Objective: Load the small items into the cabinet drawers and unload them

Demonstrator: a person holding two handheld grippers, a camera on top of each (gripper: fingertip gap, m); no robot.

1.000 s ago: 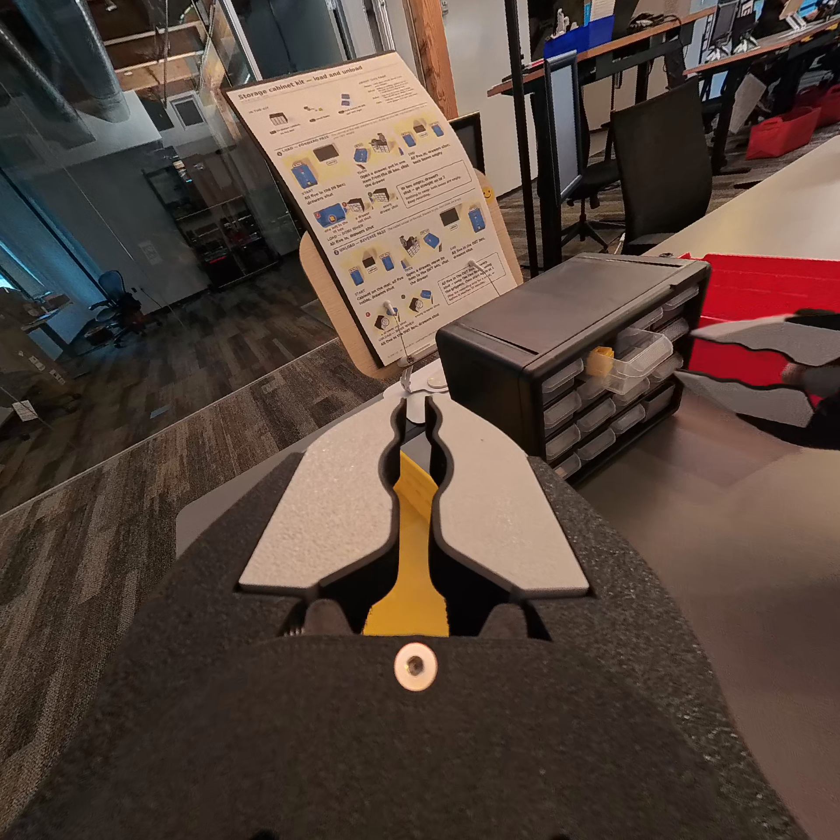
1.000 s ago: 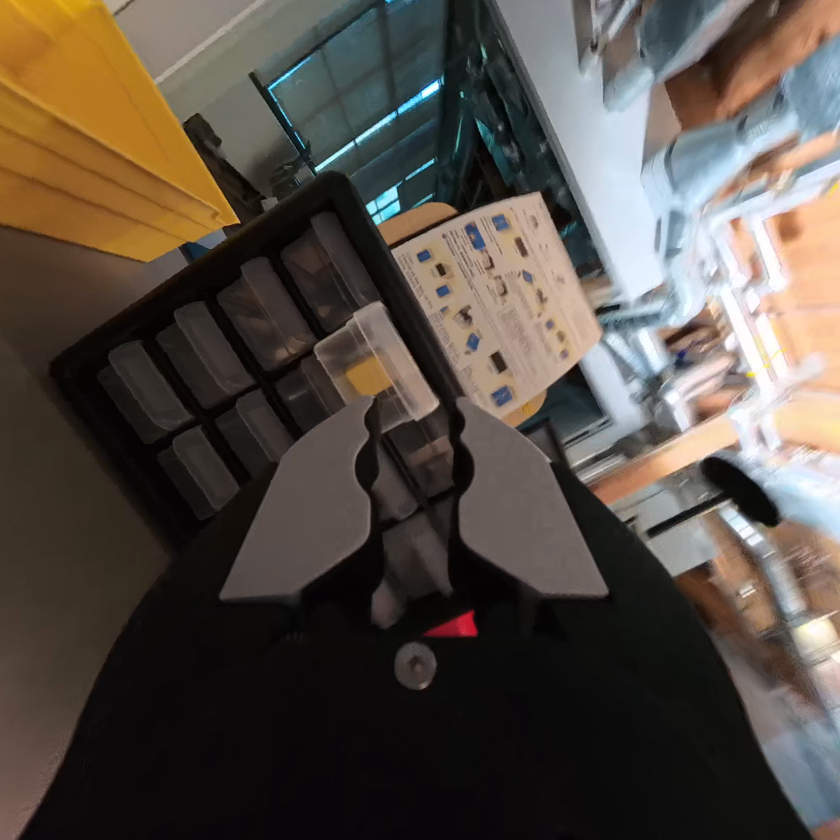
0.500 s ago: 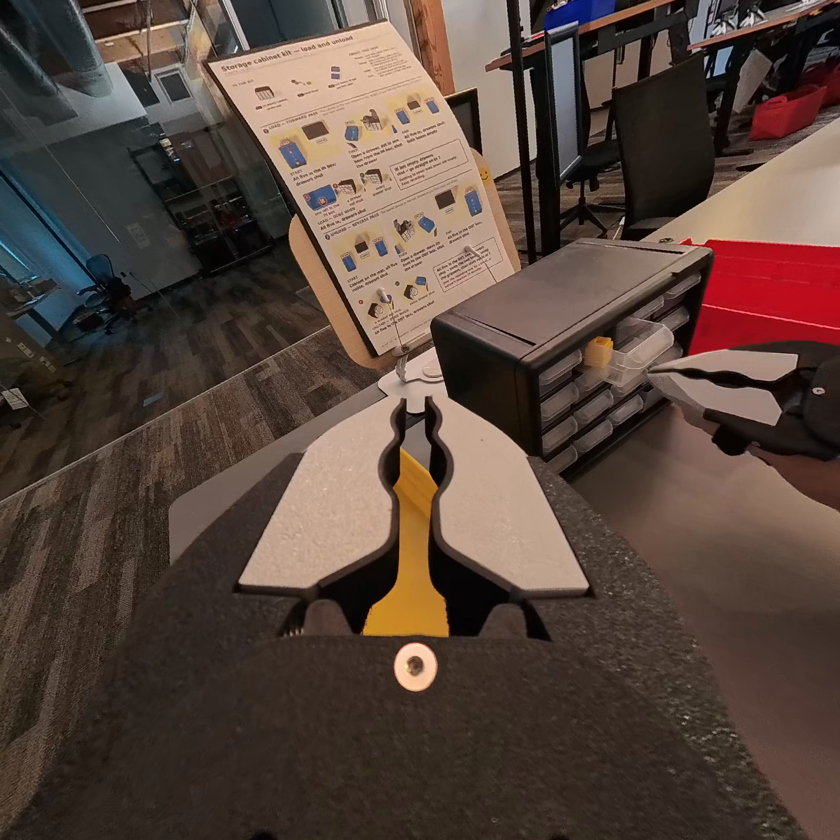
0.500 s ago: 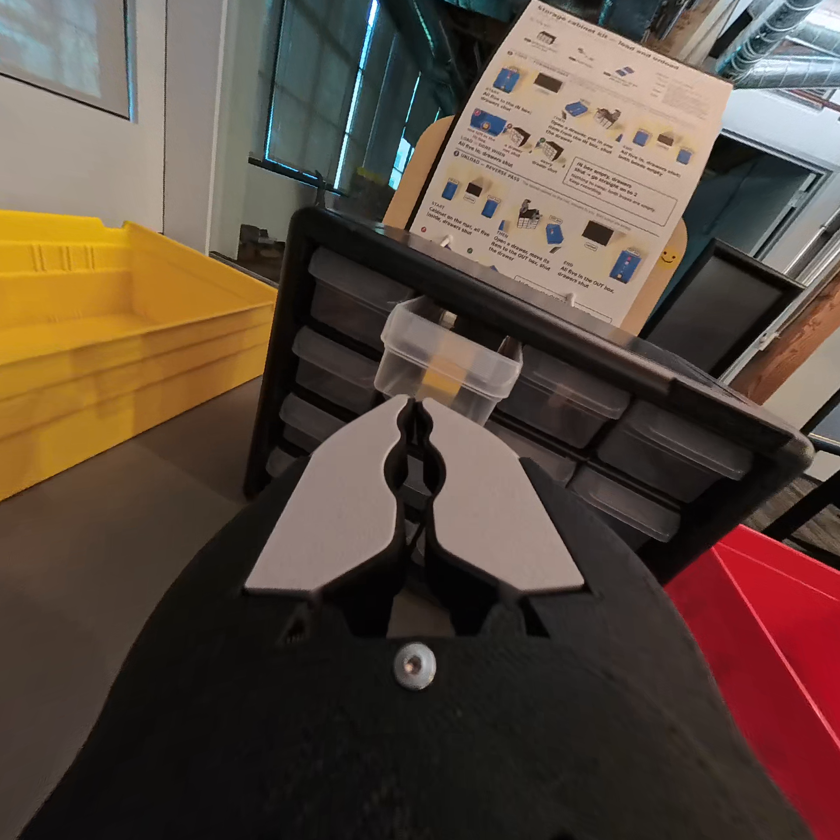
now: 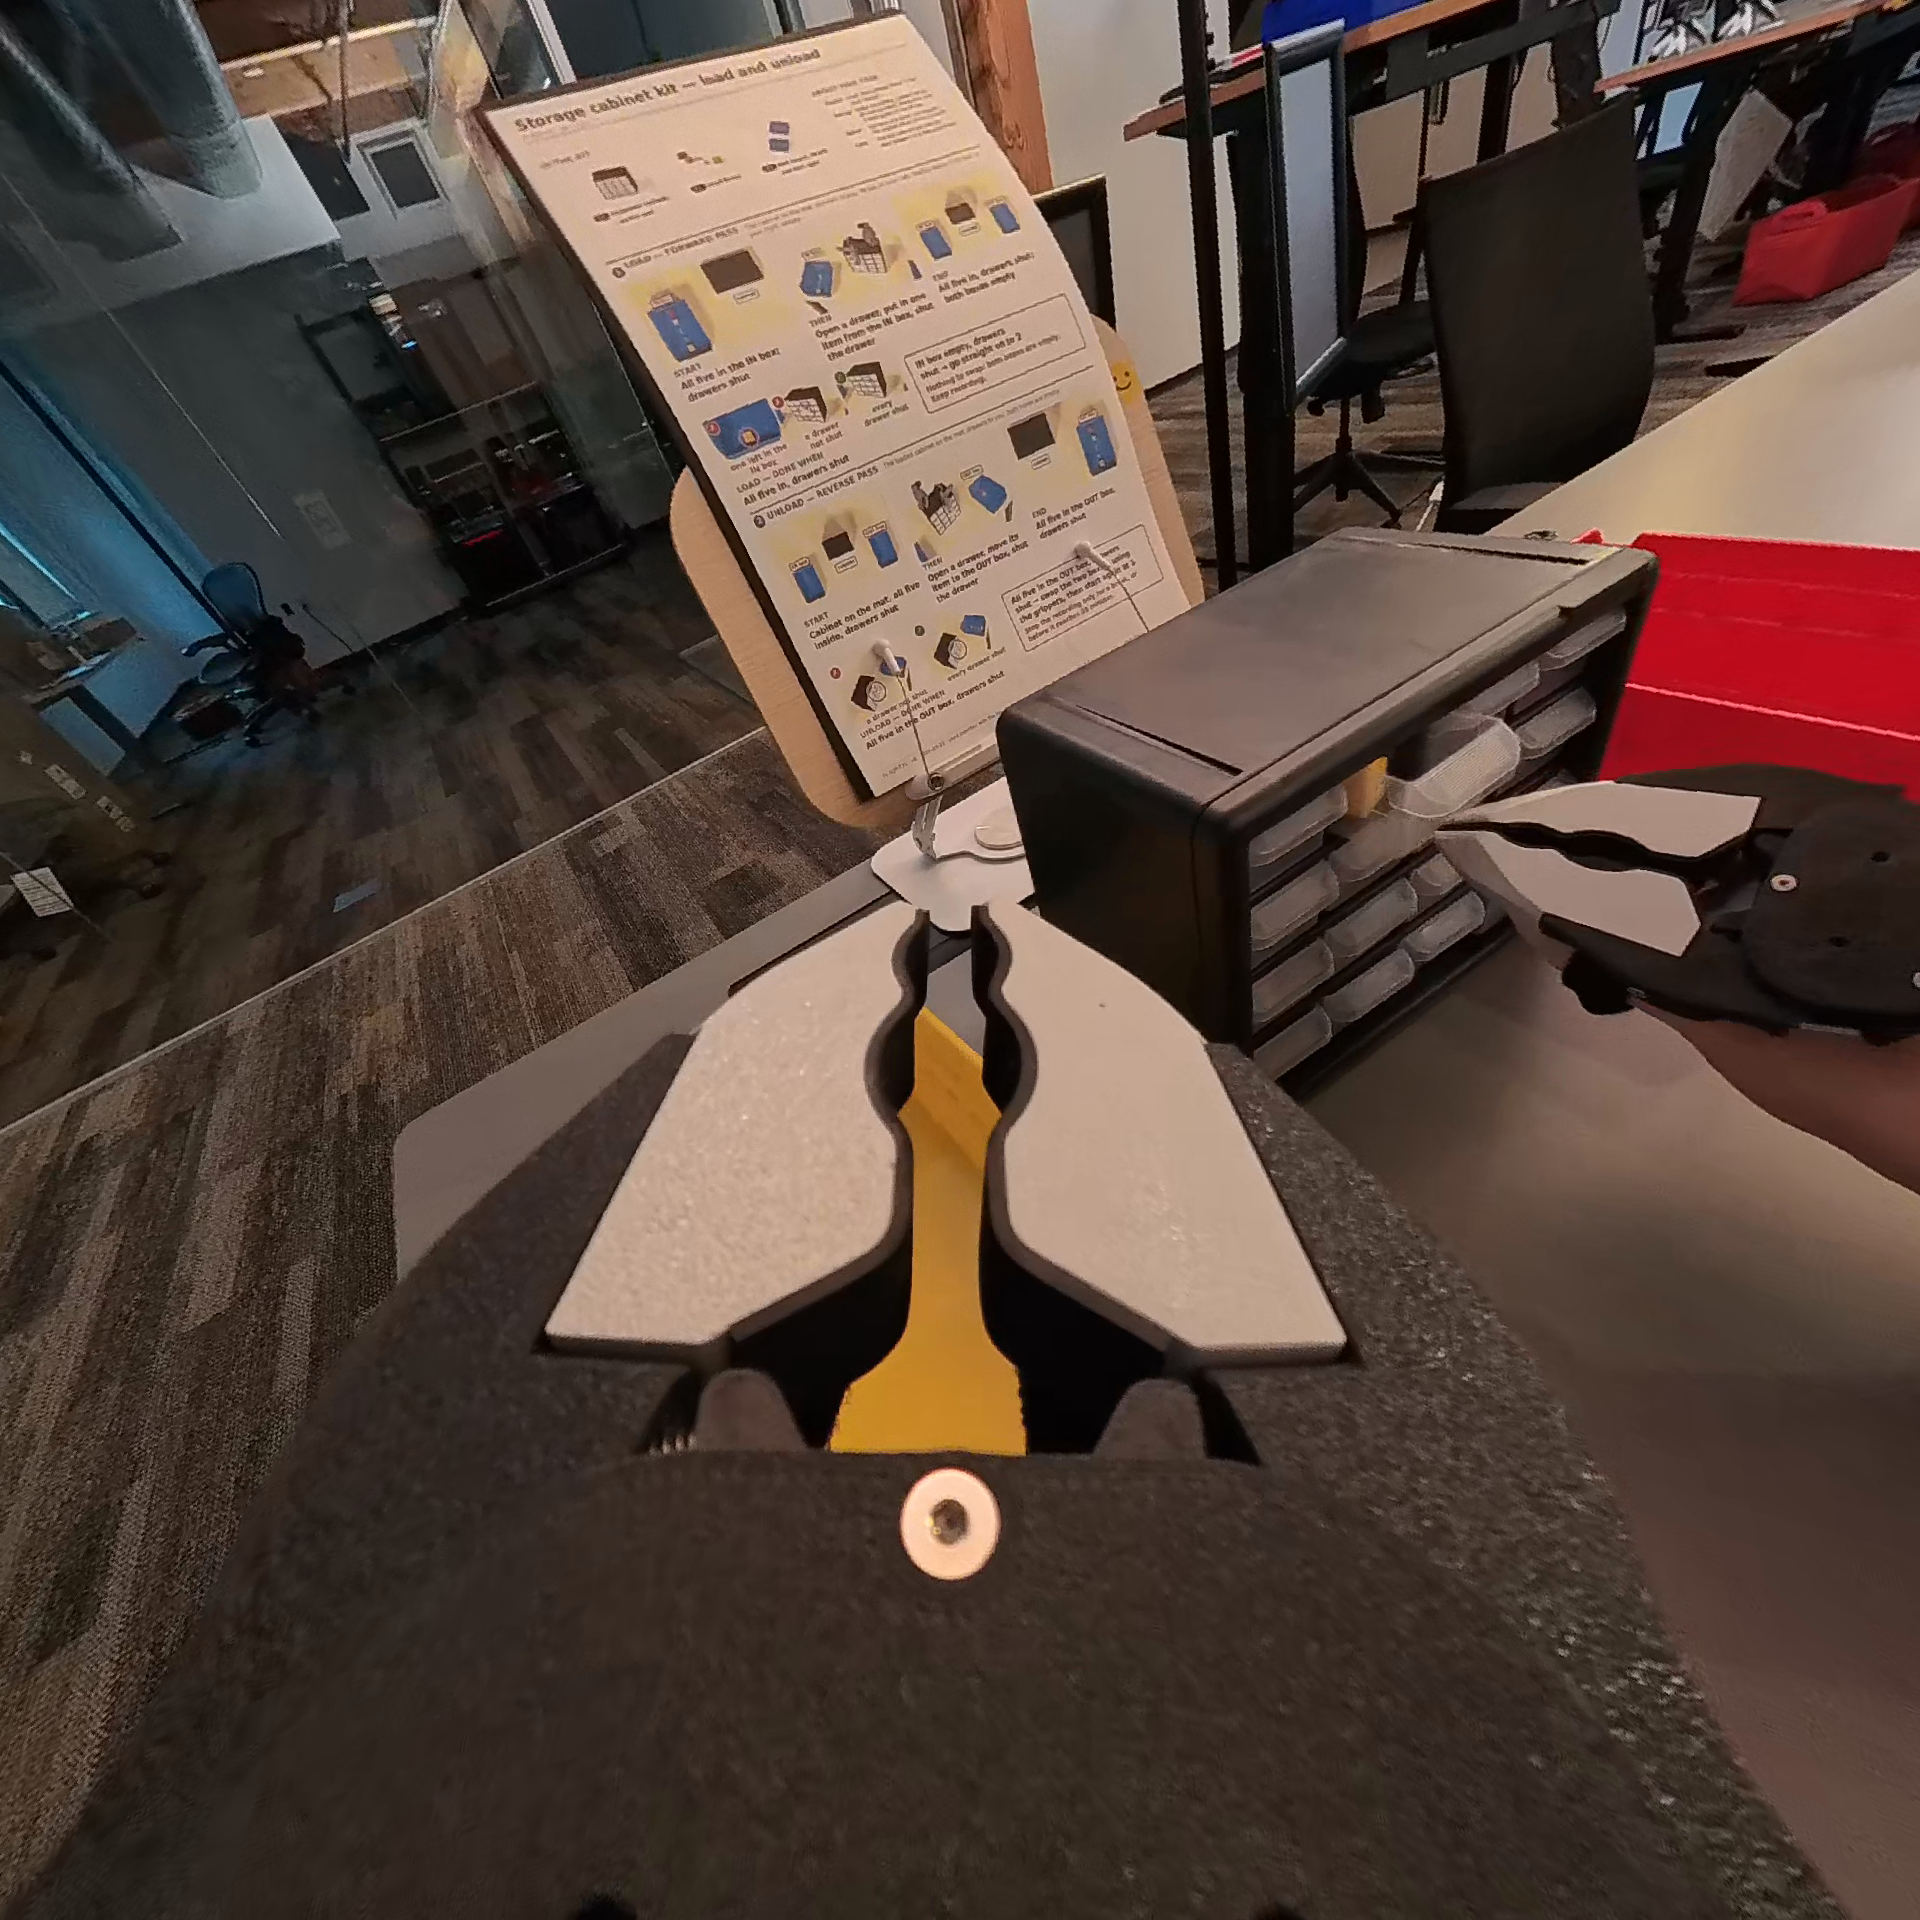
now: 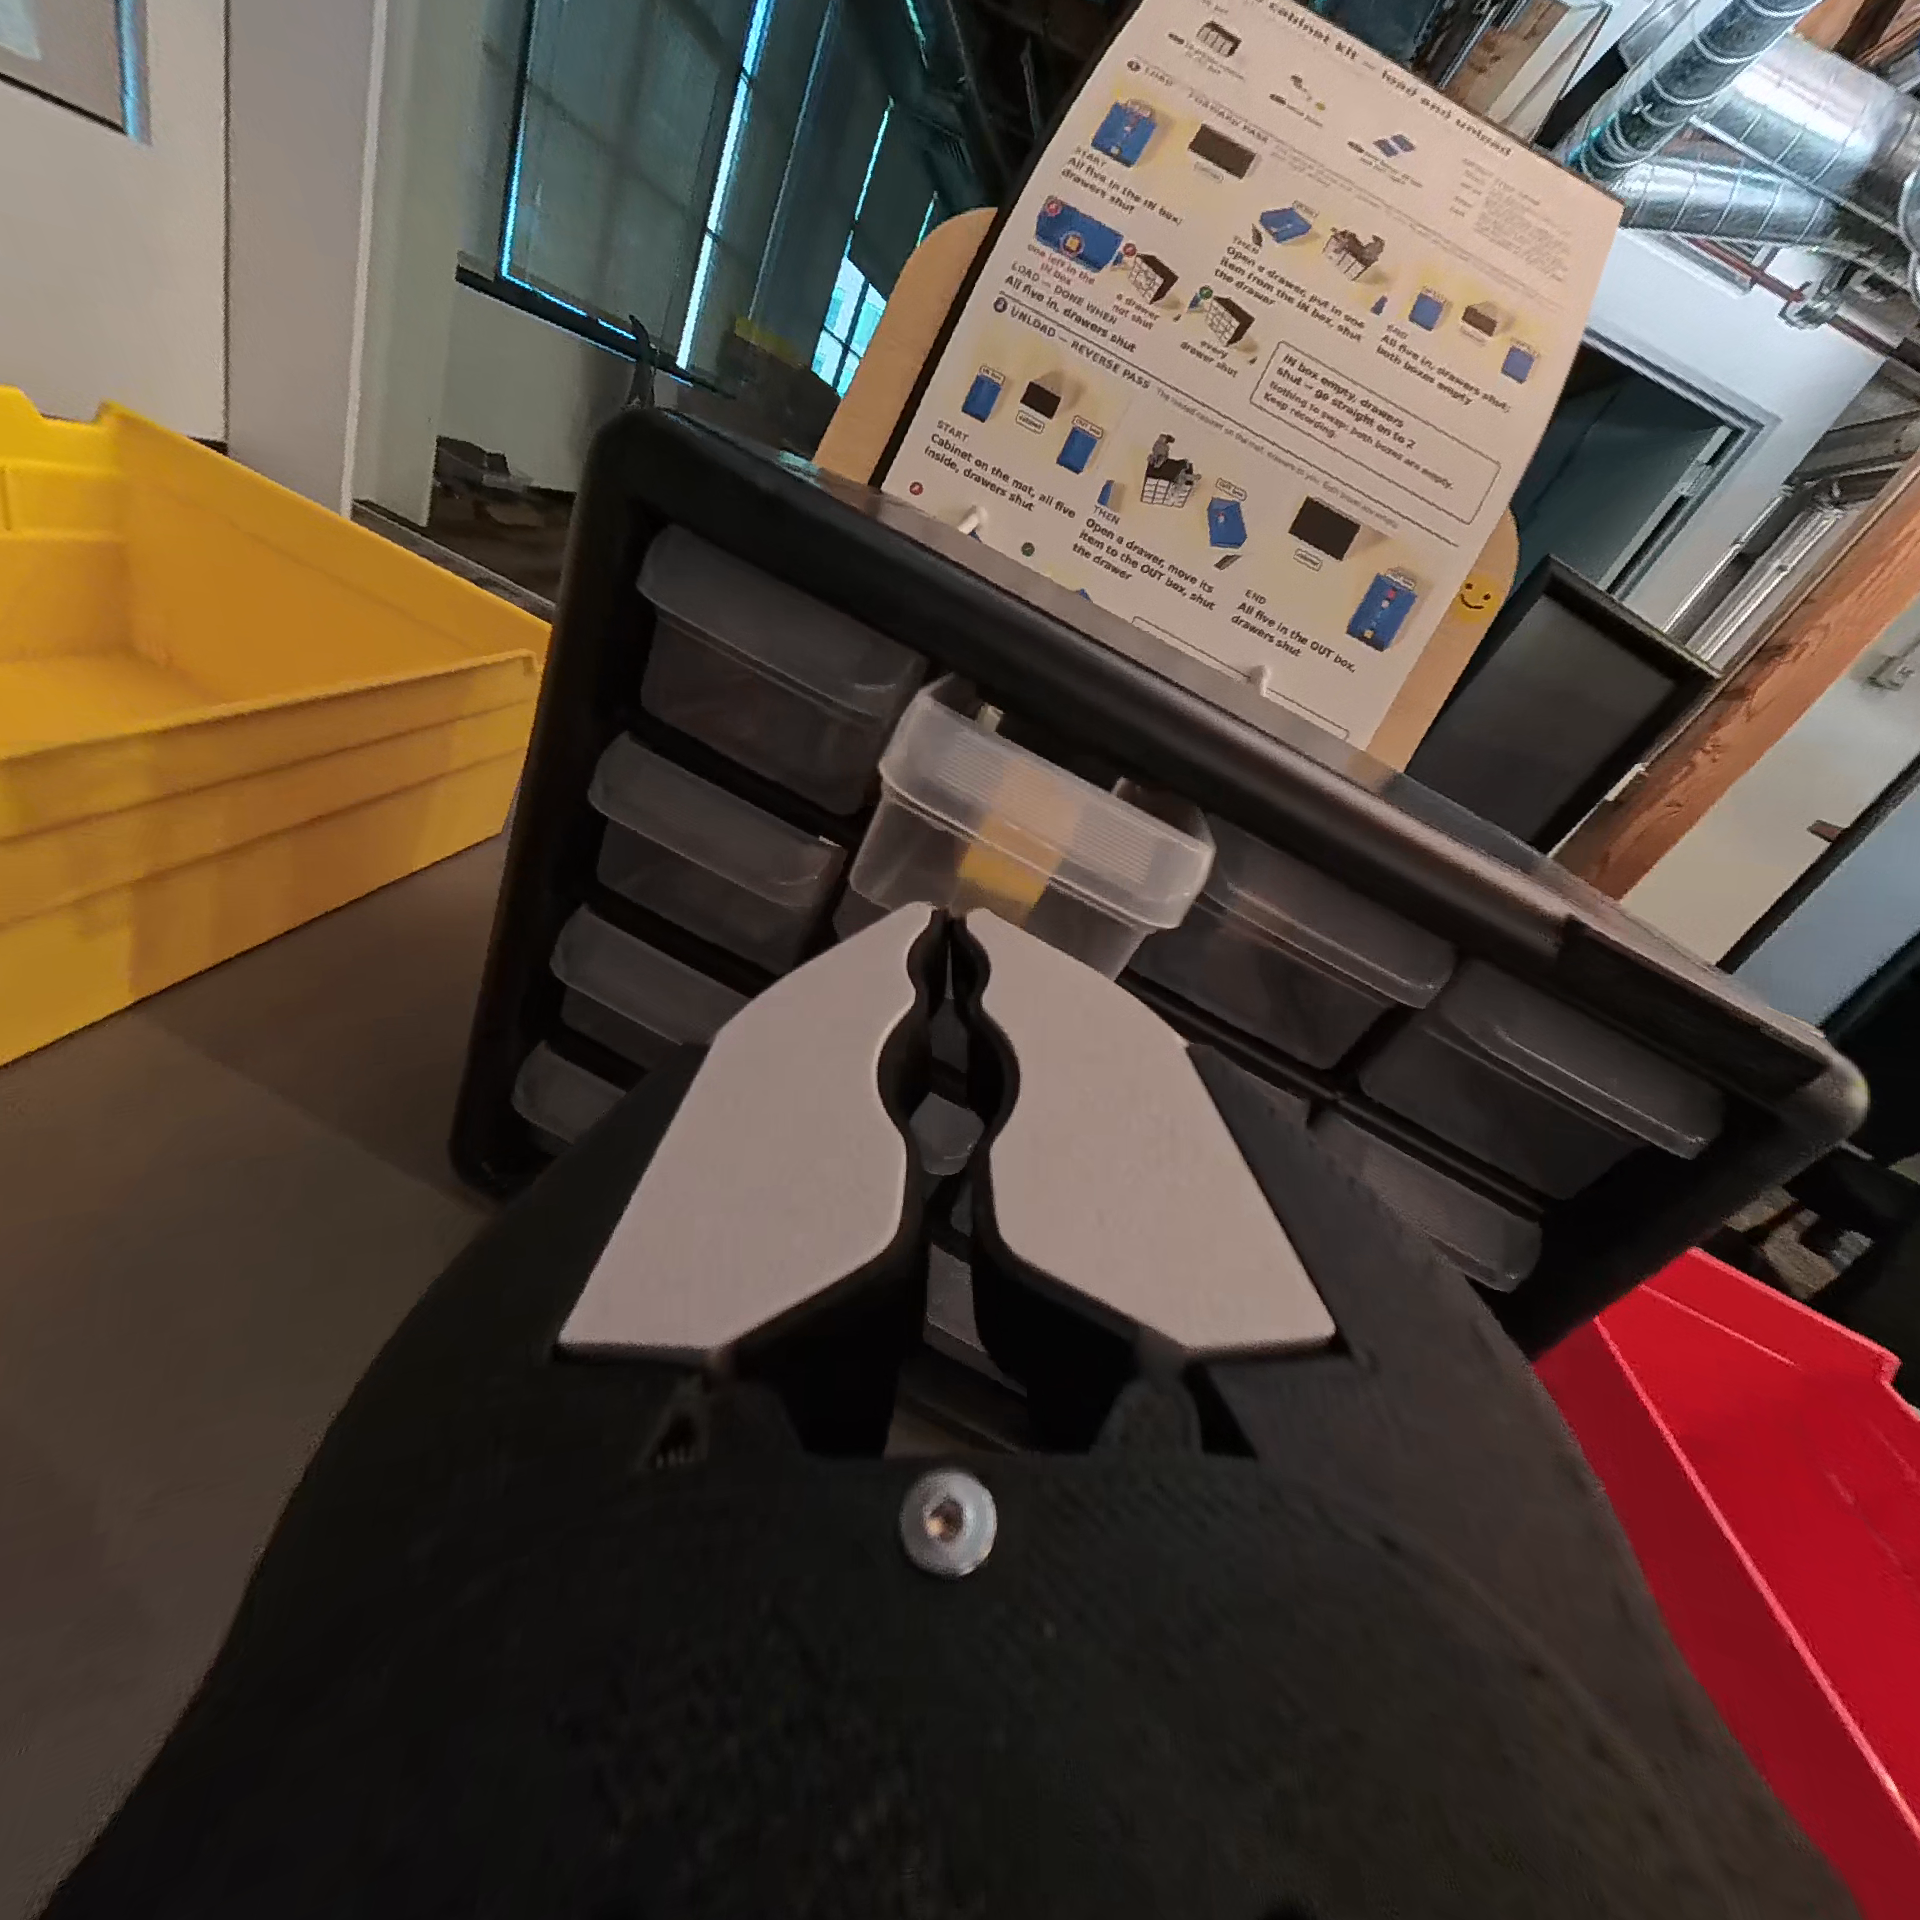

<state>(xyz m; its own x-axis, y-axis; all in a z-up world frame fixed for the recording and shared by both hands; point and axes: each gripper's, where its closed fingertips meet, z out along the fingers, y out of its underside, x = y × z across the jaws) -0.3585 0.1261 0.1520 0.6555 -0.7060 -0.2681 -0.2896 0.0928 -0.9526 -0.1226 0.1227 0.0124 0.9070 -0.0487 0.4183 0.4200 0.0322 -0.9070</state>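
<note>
Your right gripper (image 6: 948, 920) has its fingertips almost together, pinched at the lower front edge of the clear drawer (image 6: 1029, 842), probably on its small handle. This drawer is pulled out partly from the black storage cabinet (image 6: 1039, 665); it sits in the top row, second from the left in the right wrist view. Inside it you can see a small yellow item (image 6: 1003, 857). The other drawers look pushed in.

Your left gripper (image 5: 948, 920) stays apart from the cabinet, with only a narrow gap between its fingers and nothing held. A yellow bin (image 5: 940, 1174) shows below it through the gap. A red bin (image 6: 1766, 1455) lies on the cabinet's other side, and the instruction sheet (image 5: 842, 405) stands behind the cabinet.
</note>
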